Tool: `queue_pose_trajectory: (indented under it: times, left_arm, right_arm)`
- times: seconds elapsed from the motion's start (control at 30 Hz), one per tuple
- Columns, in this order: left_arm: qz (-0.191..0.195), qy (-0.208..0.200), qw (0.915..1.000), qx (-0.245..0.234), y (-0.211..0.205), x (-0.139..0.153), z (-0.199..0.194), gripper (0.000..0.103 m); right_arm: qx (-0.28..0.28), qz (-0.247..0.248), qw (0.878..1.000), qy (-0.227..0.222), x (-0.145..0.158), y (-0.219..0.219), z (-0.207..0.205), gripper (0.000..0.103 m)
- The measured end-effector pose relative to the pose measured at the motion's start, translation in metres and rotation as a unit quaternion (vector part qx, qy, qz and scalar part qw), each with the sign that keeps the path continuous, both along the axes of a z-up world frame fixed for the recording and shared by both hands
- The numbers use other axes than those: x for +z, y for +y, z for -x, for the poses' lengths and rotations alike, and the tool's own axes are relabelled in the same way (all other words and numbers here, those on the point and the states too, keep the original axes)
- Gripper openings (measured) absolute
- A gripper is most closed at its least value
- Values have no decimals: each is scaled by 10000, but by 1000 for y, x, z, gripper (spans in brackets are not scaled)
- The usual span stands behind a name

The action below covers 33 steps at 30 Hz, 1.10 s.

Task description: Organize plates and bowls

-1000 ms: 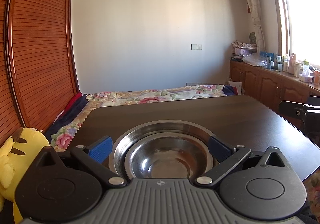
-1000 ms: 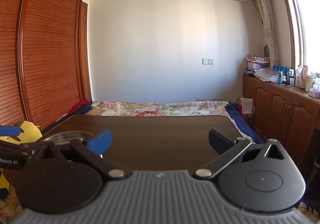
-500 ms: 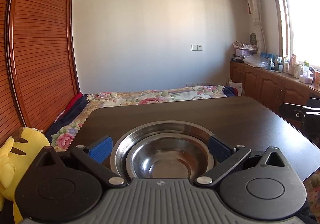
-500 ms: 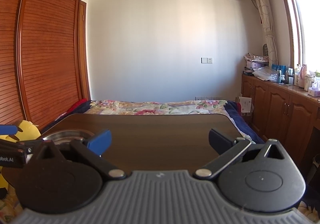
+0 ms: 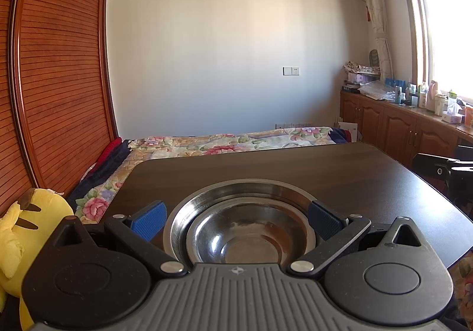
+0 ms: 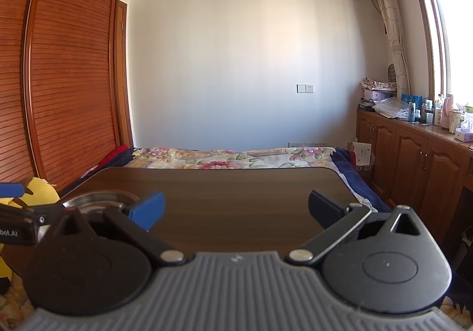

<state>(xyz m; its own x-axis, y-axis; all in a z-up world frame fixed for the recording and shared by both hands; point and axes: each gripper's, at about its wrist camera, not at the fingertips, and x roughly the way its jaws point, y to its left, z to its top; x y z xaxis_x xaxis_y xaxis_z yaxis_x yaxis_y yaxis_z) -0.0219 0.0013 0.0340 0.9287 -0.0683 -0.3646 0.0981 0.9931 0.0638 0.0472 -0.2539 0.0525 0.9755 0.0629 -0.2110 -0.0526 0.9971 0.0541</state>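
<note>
2 nested steel bowls [image 5: 245, 230] on dark wood table [image 5: 340, 171], floral bed [image 6: 236, 158] beyond, left claw [image 5: 236, 217] and right claw [image 6: 236, 206] wide, empty

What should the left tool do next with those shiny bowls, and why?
Probably ease back from the table. The smaller steel bowl already sits nested inside the larger steel bowl on the dark table, and the left tool is open, its fingers either side of the stack, gripping nothing.

steel bowl [image 5: 251, 237] nested in steel plate [image 5: 236, 192]
</note>
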Motion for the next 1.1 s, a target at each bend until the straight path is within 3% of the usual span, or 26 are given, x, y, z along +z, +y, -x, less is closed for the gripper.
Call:
queue_pose_trajectory:
  times: [1.1]
  left_arm:
    - [7, -3, 10000, 0, 1, 0, 1, 103]
  right_arm:
    - [-9, -28, 10000, -6, 1, -3, -3, 103]
